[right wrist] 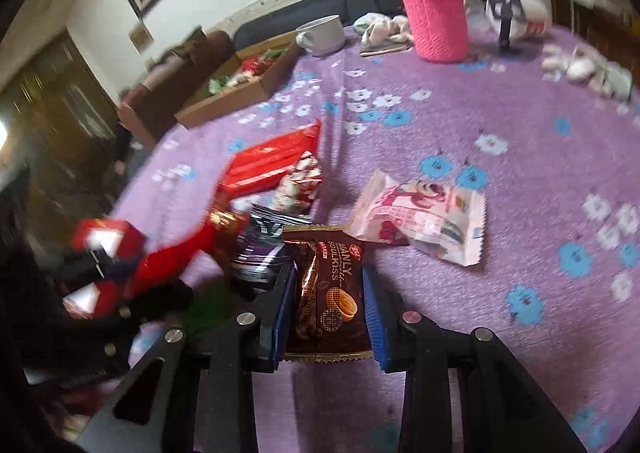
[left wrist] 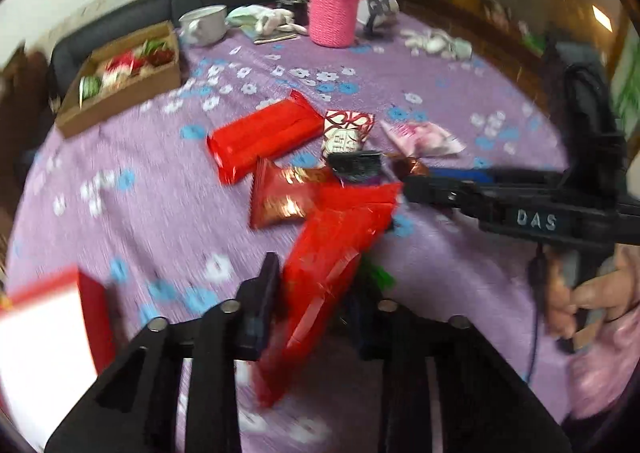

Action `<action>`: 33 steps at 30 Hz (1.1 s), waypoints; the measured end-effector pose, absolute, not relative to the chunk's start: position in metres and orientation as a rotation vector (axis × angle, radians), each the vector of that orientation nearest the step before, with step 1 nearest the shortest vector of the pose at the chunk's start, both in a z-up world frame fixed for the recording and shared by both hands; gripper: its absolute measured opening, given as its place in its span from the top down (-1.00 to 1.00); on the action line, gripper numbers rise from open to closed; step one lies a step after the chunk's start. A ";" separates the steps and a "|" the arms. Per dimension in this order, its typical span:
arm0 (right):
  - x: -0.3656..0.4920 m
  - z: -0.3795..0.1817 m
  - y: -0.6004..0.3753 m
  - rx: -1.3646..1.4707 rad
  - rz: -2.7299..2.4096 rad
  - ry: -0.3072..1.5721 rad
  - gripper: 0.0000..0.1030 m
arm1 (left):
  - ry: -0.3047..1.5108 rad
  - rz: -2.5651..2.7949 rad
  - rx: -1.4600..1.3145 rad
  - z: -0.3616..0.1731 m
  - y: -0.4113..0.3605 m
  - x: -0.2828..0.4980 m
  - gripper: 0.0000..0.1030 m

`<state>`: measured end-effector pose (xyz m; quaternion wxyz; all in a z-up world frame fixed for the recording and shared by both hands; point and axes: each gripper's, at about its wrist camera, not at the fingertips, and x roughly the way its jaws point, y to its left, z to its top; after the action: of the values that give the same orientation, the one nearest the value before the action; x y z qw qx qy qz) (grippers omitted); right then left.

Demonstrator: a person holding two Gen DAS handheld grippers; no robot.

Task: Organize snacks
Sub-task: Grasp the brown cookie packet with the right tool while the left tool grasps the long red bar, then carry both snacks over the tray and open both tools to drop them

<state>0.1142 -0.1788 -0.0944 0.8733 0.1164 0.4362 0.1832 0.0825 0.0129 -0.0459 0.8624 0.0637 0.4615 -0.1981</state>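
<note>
Snacks lie bunched on the purple flowered cloth (right wrist: 460, 125) just ahead of both grippers; to the right of the right gripper's fingers the cloth is bare, with free room. A cardboard box (left wrist: 120, 93) of sweets sits far ahead to the left, near the table's edge. The left gripper (left wrist: 316, 293) is clenched on a long red packet (left wrist: 320, 281), tilted, its left pad touching it. The right gripper (right wrist: 326, 293) grasps a brown biscuit packet (right wrist: 328, 293) between blue pads, a pink wrapper (right wrist: 424, 221) just beyond.
</note>
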 end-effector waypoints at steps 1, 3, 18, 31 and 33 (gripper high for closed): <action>0.115 -0.095 -0.182 0.299 0.431 0.923 0.35 | 0.967 -0.401 0.094 -0.046 0.017 0.077 0.53; 0.117 -0.096 -0.184 0.383 0.513 0.939 0.36 | 0.951 -0.379 0.057 -0.046 0.022 0.071 0.54; 0.117 -0.103 -0.185 0.516 0.623 0.982 0.36 | 0.842 -0.248 -0.226 -0.041 0.082 0.058 0.77; 0.104 -0.086 -0.149 0.492 0.770 0.937 0.37 | 0.735 -0.303 -0.326 -0.013 0.113 0.001 0.80; 0.101 -0.083 -0.134 0.493 0.800 0.954 0.37 | 0.692 -0.289 -0.321 -0.001 0.126 -0.016 0.80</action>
<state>0.1010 -0.1340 -0.0828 0.7840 0.2286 0.4421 0.3709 -0.0157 0.1258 -0.0013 0.9180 -0.1563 0.3363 -0.1405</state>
